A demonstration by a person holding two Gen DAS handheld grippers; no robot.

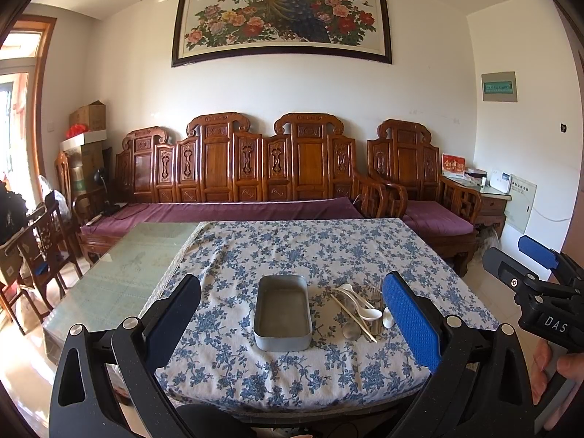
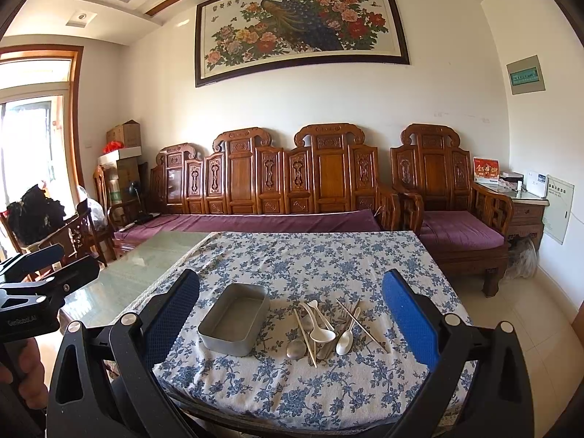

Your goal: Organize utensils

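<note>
A tabletop (image 2: 328,255) covered with a blue-and-white floral cloth fills the near scene, with a carved wooden sofa (image 2: 273,182) along the far wall. An empty rectangular metal tin (image 2: 233,323) sits on the cloth, and just to its right lies a loose pile of utensils (image 2: 328,328): white plastic spoons, a metal spoon, forks and pale chopsticks, crossing and overlapping one another. Both hand-held grippers hover above the near edge, clear of everything. The left gripper (image 1: 292,321) has its fingers spread wide apart and holds nothing; the right gripper (image 2: 290,323) is likewise wide apart and empty. No utensil is in the tin yet, so the sorting appears to be at its start. To do this well, it seems best to bring the right gripper down on a topmost piece, such as a white spoon (image 2: 323,334), close on the handle rather than the bowl, and lift straight up so the tangled pieces beneath stay put. The left gripper could steady the tin.
</note>
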